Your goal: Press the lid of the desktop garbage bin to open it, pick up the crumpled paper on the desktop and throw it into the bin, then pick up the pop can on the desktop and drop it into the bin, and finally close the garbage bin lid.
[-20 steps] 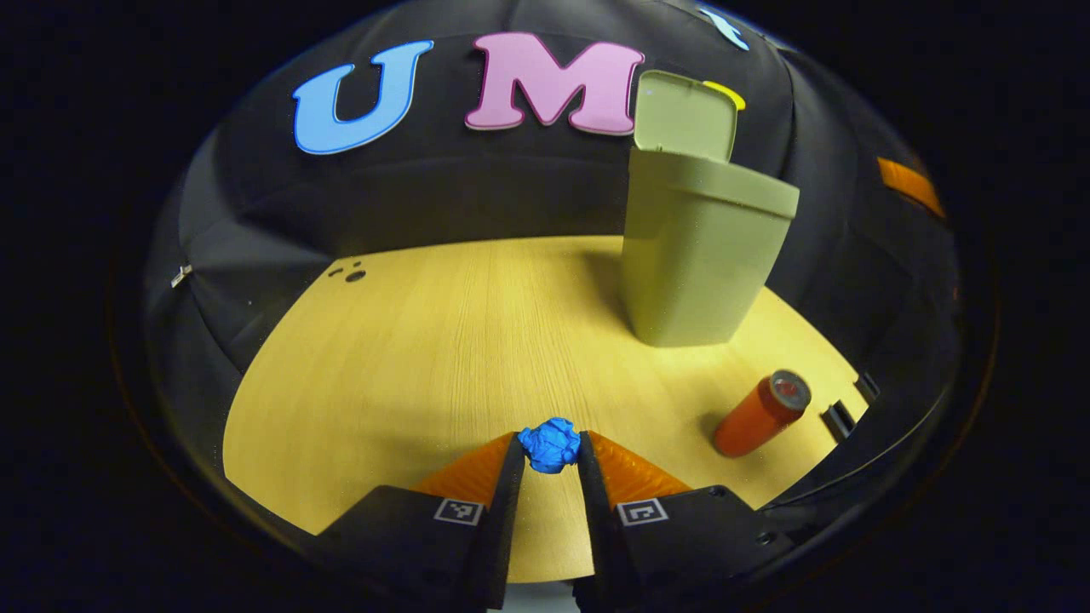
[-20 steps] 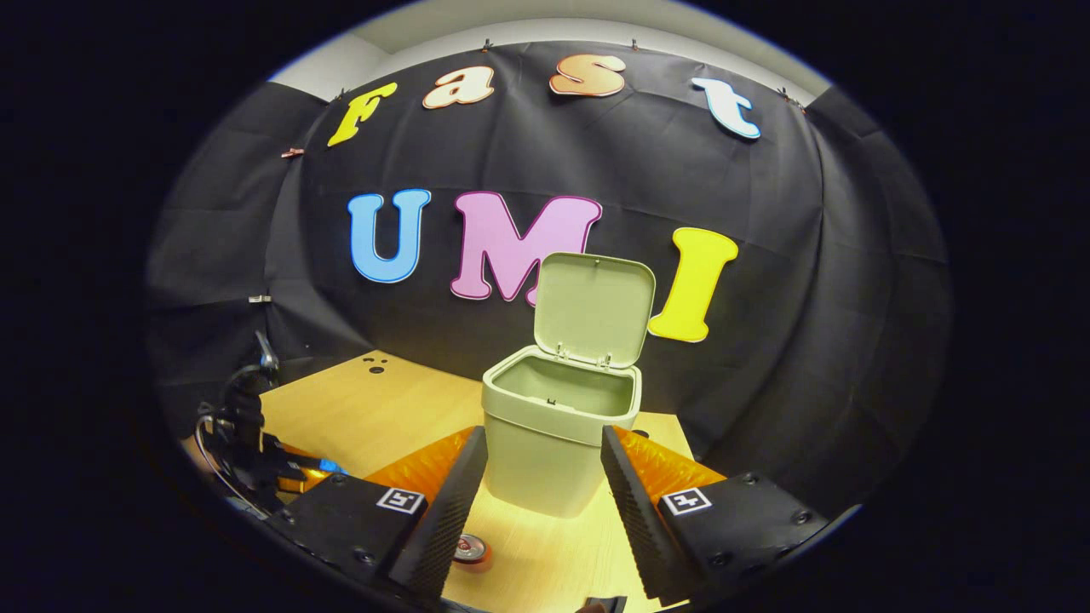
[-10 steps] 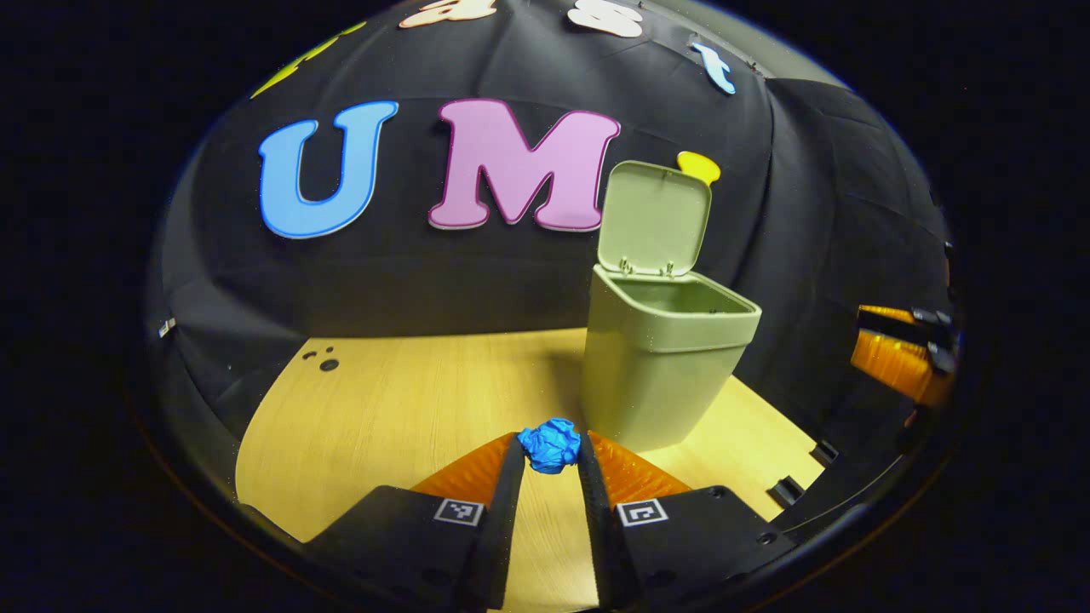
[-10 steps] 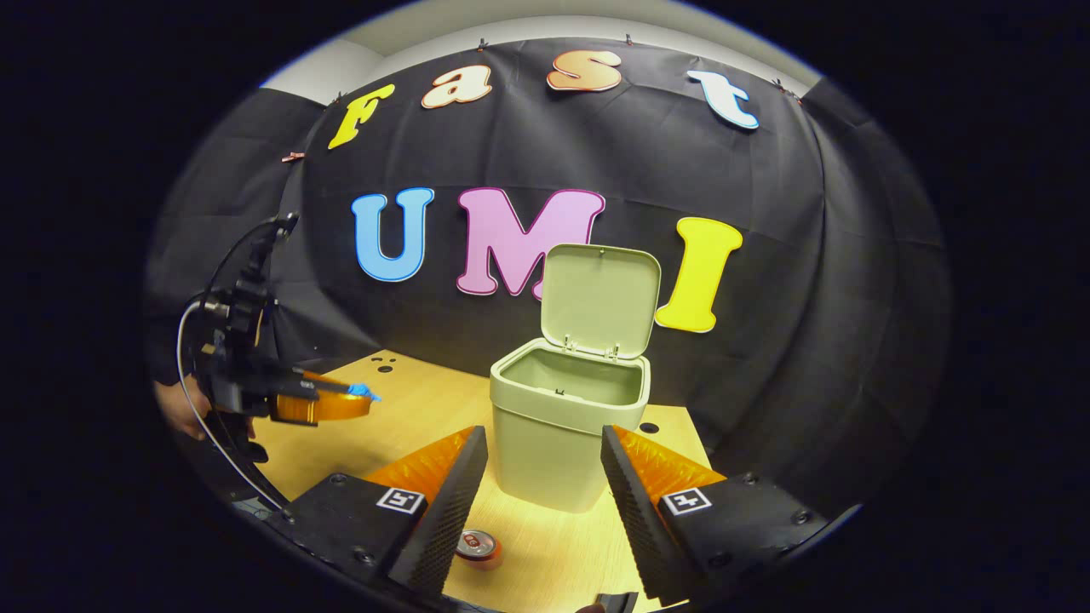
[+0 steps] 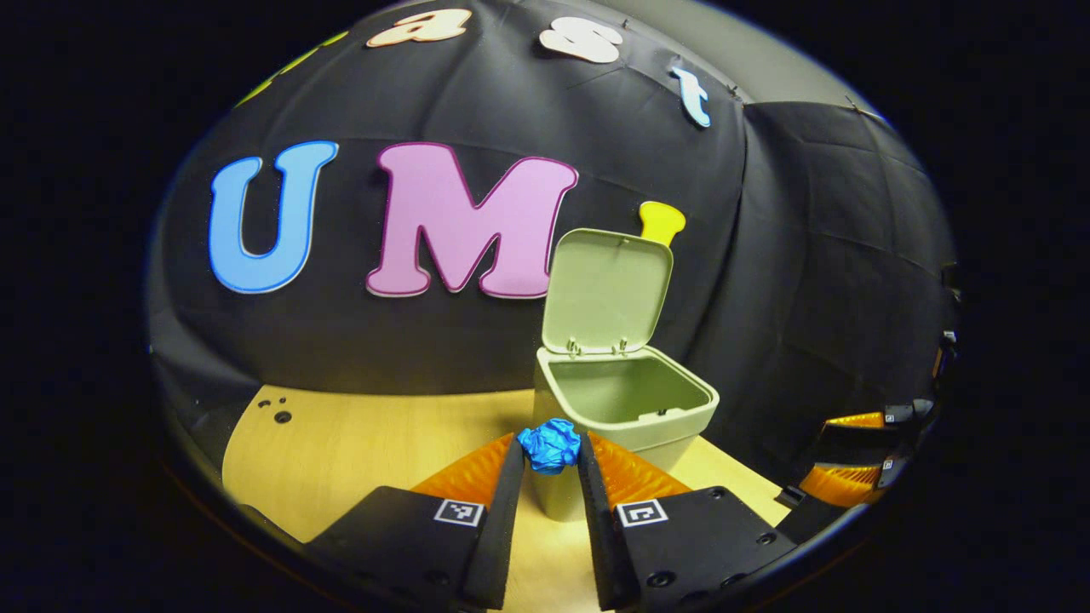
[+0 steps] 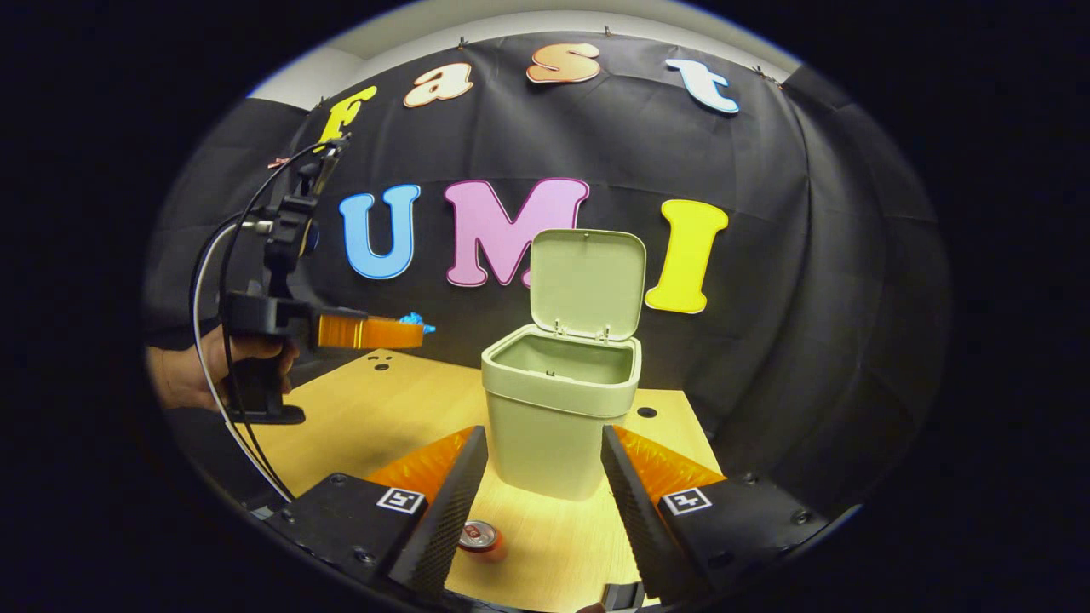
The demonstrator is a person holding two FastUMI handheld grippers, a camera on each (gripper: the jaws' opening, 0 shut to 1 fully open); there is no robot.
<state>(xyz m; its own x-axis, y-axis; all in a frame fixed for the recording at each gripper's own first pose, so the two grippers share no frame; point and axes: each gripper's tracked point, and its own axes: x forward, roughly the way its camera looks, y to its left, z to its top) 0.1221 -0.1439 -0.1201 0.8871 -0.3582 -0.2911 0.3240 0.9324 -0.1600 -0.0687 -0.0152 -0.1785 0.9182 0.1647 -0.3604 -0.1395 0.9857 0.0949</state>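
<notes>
**Paper ball riding to the open bin**

Left gripper view: the left gripper [image 5: 549, 451] is pinching the crumpled paper [image 5: 550, 446] between its two fingertips. The blue ball is sitting up in the air, just in front of the bin [image 5: 626, 417] and a bit to the side of its mouth. The lid [image 5: 608, 289] is standing up, so the bin is open and looking empty inside. The paper is prob. very light and soft. It squashes easy, so a gentle pinch in the middle is enough.

Right gripper view: the right gripper [image 6: 545, 485] is spread wide, holding nothing, and pointing at the bin. The pop can [image 6: 479, 536] is lying on the desk [image 6: 375, 417] near its left finger. It's prob. light, round & slippery, so grabbing across the can's middle looks best. A hand [image 6: 183, 379] is holding the left gripper up high, w/ the paper at its tip.
</notes>
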